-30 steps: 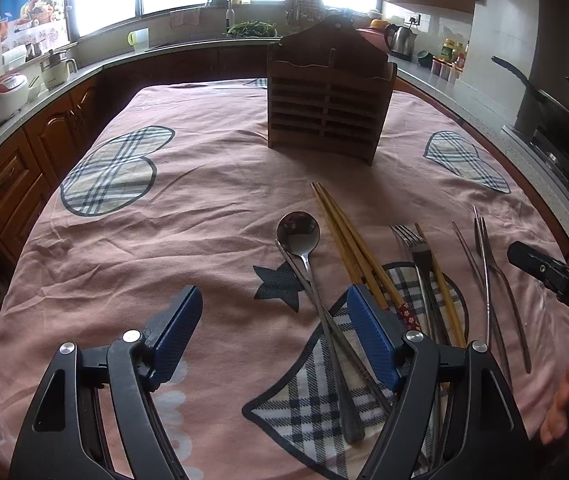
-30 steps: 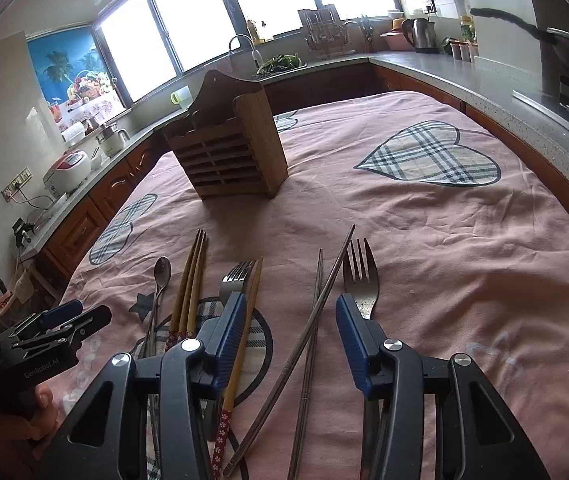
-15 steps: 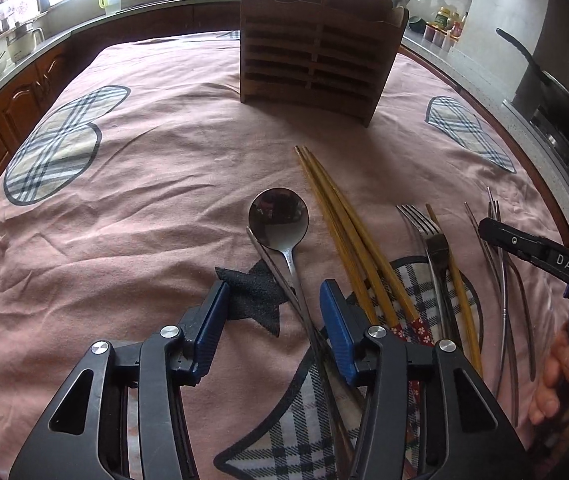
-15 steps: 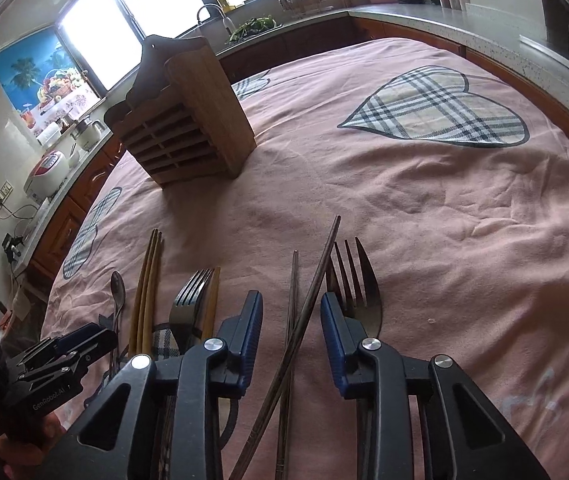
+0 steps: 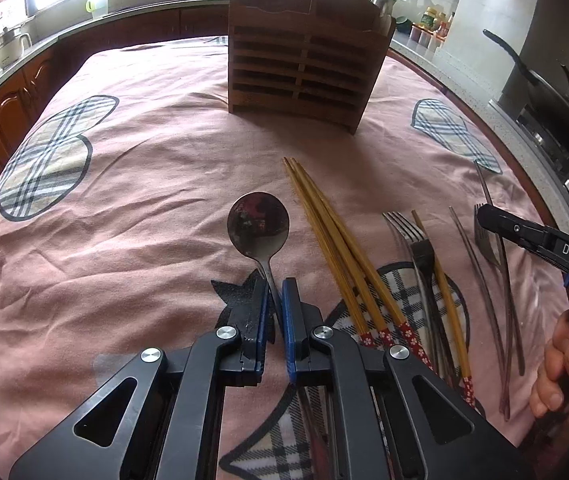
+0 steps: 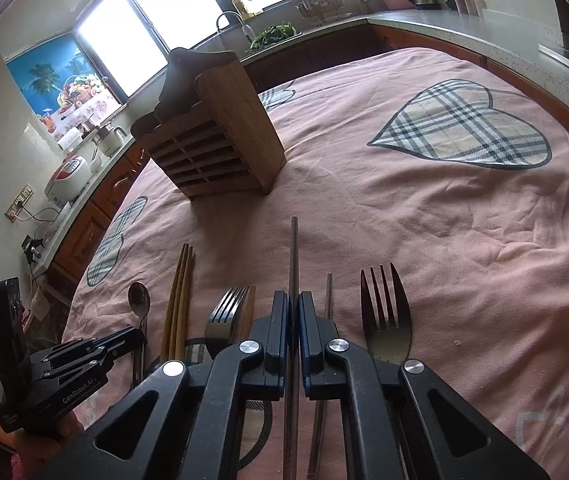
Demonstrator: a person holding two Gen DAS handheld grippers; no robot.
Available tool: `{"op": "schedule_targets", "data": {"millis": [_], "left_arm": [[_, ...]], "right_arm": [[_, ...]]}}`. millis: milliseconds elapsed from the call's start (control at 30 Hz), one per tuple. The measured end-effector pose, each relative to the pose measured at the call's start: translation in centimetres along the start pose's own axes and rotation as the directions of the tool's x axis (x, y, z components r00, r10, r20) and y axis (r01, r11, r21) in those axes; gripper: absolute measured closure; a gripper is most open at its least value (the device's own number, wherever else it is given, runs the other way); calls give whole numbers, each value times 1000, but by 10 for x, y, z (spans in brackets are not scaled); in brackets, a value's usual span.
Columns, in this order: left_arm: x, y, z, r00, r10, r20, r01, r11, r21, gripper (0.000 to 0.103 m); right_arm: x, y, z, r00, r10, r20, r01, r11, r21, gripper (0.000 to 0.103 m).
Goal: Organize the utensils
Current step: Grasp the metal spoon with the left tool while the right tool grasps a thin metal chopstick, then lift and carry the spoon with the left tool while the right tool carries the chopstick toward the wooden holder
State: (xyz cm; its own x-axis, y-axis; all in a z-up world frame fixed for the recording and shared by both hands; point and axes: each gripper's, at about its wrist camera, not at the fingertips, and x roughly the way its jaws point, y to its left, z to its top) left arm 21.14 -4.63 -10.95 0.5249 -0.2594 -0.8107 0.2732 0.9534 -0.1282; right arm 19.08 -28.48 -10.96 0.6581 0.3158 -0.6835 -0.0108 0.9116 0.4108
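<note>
Left tongs [image 5: 273, 292] clamp the spoon [image 5: 259, 225]; right tongs [image 6: 293, 312] clamp a metal chopstick [image 6: 294, 252].

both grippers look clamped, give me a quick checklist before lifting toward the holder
1. Left gripper shut on the spoon handle: ok.
2. Right gripper shut on one metal chopstick: ok.
3. Second metal chopstick outside the right pads, lying beside them: ok.
4. Wooden chopsticks free of the left grip: ok, they lie to the side.
5. Wooden holder upright on the pink cloth: ok.
6. Holder's top slots free to take utensils: cannot tell, the openings are not seen from these views.
</note>
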Motion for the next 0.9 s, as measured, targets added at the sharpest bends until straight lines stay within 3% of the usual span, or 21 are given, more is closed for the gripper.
{"op": "schedule_targets", "data": {"millis": [333, 900], "left_arm": [[-47, 13, -1, 994, -34, 104, 38, 999, -35, 99], [-99, 26, 16, 963, -54, 264, 74, 995, -67, 100]], "right_arm": [[-23, 20, 7, 998, 35, 46, -33, 999, -23, 98], [-61, 63, 26, 987, 81, 139, -65, 991, -117, 98]]}}
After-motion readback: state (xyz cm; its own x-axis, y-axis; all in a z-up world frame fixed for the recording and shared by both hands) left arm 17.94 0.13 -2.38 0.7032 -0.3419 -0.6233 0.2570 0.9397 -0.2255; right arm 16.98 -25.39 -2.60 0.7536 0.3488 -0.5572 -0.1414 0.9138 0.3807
